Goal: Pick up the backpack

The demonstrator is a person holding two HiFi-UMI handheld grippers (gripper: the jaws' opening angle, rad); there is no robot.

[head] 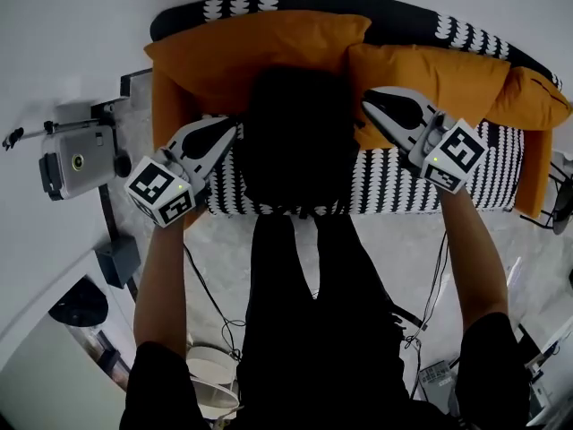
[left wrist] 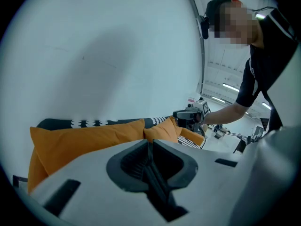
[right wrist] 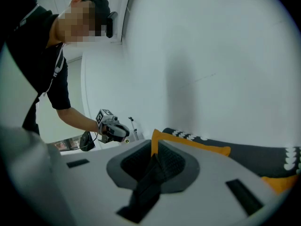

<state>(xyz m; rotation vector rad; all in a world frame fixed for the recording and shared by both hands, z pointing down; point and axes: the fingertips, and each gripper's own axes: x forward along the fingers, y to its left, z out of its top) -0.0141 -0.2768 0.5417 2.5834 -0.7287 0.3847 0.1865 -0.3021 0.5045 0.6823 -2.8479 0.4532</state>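
Where the black fabric backpack (head: pixel 295 137) sits, it is directly between the two sets of jaws, over the front part of the black-and-white patterned sofa (head: pixel 394 182). Whether it rests on the seat or hangs clear cannot be determined.

The left gripper (head: pixel 226 137) is at its left flank and the right gripper (head: pixel 369 104) at its right flank, both tips at the bag's sides.

Left jaws: clenched, with a black strap (left wrist: pixel 157 185) pinched between the pads and running back toward the camera. Right jaws: clenched likewise on a black strap (right wrist: pixel 146 185).

Beyond the jaws, two orange cushions (head: pixel 260 47) line the sofa back, the nearer one just behind the bag. Outboard of the left jaws, the sofa's end is near a grey camera unit on a stand (head: pixel 76 159), which stands against the white wall (head: pixel 63 43). Below the jaws, the seat's front edge meets pale marbled floor (head: pixel 224 240), open on both sides of the person's black-trousered legs (head: pixel 313 312).
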